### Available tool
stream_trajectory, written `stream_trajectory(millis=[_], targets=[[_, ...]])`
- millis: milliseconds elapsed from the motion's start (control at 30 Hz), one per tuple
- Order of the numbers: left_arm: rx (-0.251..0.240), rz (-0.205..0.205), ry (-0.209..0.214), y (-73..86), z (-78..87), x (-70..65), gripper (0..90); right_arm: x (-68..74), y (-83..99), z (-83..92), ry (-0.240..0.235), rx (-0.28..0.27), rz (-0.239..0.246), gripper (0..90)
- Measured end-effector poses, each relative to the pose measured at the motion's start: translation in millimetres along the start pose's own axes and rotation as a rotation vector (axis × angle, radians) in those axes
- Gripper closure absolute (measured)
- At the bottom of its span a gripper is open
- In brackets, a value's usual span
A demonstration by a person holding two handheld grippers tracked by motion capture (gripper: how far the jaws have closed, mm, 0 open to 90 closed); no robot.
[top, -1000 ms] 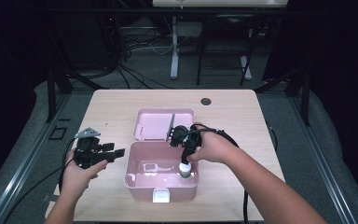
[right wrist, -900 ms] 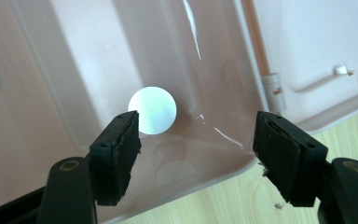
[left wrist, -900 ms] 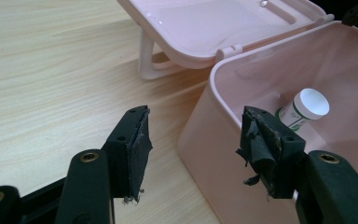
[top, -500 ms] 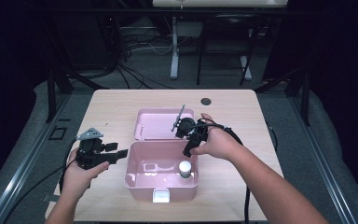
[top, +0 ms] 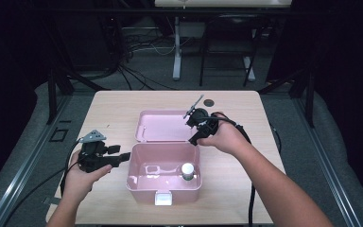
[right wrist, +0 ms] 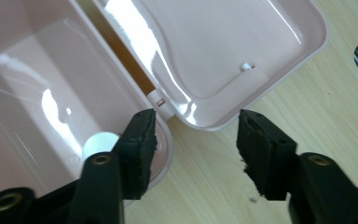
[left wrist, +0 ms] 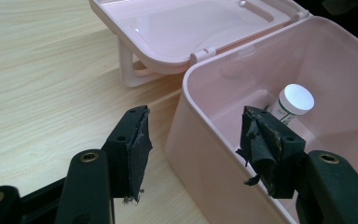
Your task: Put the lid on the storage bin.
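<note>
Since the earlier frames, our right tongs (top: 194,128) have left the small white-capped bottle (top: 187,170) standing inside the glossy pink hard-plastic box (top: 137,182) and risen to its open lid (top: 163,125), jaws just narrowing on nothing. Left tongs (top: 121,155) straddle the wall, unclenched. We judge the lid light, stiff, slick; grip its rim.

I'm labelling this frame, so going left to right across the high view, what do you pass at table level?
Left gripper → pink box → white-capped bottle inside it → right gripper over the box's back right corner.
</note>
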State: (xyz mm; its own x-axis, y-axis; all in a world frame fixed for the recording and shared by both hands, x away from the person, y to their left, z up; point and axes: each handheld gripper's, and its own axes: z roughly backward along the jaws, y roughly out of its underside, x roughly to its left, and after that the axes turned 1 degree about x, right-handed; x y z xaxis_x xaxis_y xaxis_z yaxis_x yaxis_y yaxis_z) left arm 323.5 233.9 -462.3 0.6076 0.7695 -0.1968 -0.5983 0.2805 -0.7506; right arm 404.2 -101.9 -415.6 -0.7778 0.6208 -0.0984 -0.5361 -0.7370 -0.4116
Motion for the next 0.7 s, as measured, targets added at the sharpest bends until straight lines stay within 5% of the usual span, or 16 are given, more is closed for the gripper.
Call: stream_trajectory(millis=[133, 333, 700], targets=[[0.013, -0.003, -0.001, 0.7, 0.1, -2.2, 48.0, -8.7, -0.5, 0.4, 0.008, -0.019, -0.087, 50.9], [0.028, -0.022, -0.005, 2.3, 1.0, -3.3, 52.7, -19.0, 0.1, -1.8, 0.039, -0.085, -0.157, 51.5], [0.035, -0.037, -0.014, 6.2, 5.4, -8.3, 60.3, -32.0, -2.5, -4.6, 0.085, -0.109, -0.285, 60.1]])
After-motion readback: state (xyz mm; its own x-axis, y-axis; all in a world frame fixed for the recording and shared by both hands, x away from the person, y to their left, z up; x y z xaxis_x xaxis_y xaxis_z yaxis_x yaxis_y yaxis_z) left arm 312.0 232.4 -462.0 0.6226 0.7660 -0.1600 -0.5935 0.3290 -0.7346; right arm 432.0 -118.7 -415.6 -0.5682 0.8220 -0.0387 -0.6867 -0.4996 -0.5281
